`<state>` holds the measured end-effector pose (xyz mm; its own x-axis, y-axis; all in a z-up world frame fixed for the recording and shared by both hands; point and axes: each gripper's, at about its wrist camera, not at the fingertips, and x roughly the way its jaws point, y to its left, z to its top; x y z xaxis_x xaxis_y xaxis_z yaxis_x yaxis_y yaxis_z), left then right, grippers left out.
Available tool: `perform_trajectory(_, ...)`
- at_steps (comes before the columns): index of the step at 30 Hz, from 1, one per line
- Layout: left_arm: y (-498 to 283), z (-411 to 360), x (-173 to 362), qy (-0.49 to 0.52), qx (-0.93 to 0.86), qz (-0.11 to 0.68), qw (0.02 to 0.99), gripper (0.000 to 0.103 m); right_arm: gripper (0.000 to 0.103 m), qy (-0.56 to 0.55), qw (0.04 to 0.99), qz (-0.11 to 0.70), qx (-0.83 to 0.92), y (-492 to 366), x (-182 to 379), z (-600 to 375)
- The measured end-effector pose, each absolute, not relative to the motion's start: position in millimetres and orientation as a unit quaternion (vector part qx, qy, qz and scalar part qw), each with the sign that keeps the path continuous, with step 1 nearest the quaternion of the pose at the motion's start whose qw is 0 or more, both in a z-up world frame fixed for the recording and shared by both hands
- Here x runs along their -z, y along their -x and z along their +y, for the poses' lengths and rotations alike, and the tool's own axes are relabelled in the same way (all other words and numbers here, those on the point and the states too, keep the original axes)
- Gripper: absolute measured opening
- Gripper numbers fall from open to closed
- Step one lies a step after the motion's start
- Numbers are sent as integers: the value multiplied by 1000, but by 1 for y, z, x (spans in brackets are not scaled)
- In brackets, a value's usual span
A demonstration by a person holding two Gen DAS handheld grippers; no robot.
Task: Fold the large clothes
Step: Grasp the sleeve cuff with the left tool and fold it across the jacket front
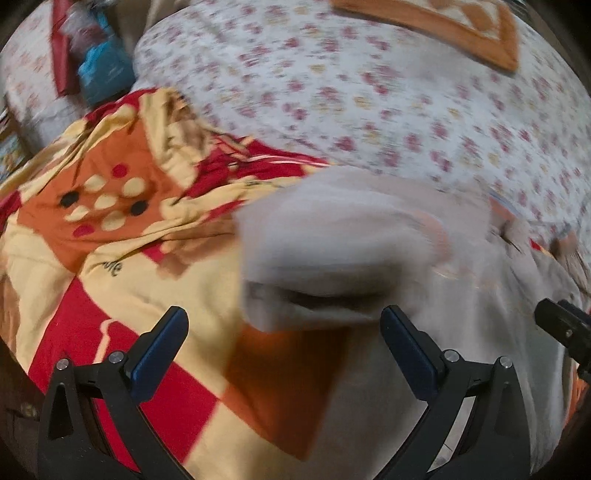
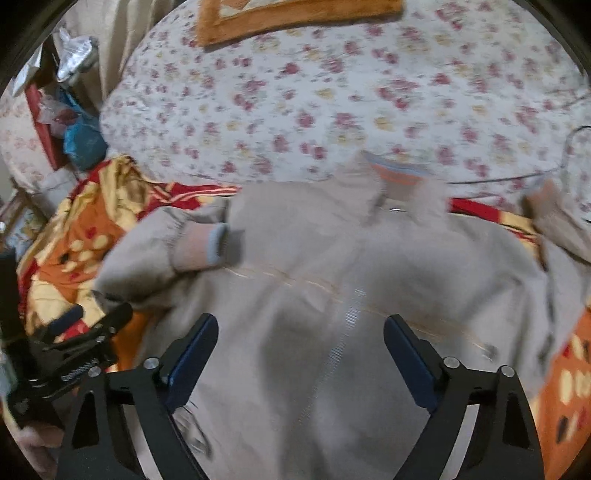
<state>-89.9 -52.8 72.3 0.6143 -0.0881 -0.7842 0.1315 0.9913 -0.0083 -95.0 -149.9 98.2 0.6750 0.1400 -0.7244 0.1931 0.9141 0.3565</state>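
Soft indoor light, heavy motion blur in both my wrist views.
Floral bedsheet [image 2: 332, 96] and grey jacket [image 2: 332, 258] smear; only my fingers stay sharp; fisheye corners go black, darkest at 7 o'clock.

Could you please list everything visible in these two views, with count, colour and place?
jacket: one, beige-grey, zipped, spread on the blanket, one sleeve folded inward.
blanket: one, red, orange and cream, under the jacket.
bedsheet: one, white with red flowers, behind.
mat: one, orange, far edge of the bed.
clutter: several blurred items, blue and red, far left.
left hand-held gripper: one, black with blue pads, open.
right hand-held gripper: one, same colours, open above the jacket.
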Motion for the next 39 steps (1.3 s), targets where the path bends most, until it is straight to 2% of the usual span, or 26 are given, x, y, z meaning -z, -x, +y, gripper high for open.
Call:
perform_trajectory(2,78,-43,-66,-16,40,437,898,103,85,-213,889,406,-2,79,-98,-145)
perform_trajectory(6,67,-33,-58,-14,31,450,892,103,85,-214,883,418,-12,59,-96,-134)
perform_trajectory(12,90,-48,-80,-8,106,429,897,103,87,-195,879,434,6,77,-83,-139)
perform_trajectory(17,92,-90,-90,-71,133,395,906,103,87,-217,867,448,14,94,-71,-161)
perform_trajectory(23,66,-129,-69,-140,122,381,906,101,87,-234,866,441,23,119,-73,-180)
perform_trajectory(24,61,-133,-66,-141,131,386,902,92,87,-235,866,441,24,123,-74,-182)
perform_trajectory(25,59,-135,-62,-143,139,393,898,71,87,-236,866,440,25,127,-74,-184)
perform_trajectory(26,57,-138,-60,-143,149,401,893,55,87,-235,867,438,23,130,-75,-186)
perform_trajectory(27,55,-140,-59,-140,161,410,887,26,87,-237,868,437,23,133,-76,-188)
perform_trajectory(28,55,-140,-61,-133,167,419,883,19,87,-239,868,434,24,137,-77,-191)
perform_trajectory(31,57,-137,-78,-99,189,430,877,11,87,-244,871,426,26,147,-80,-198)
perform_trajectory(39,102,-172,-162,-34,290,384,876,9,87,-286,872,392,65,177,-86,-241)
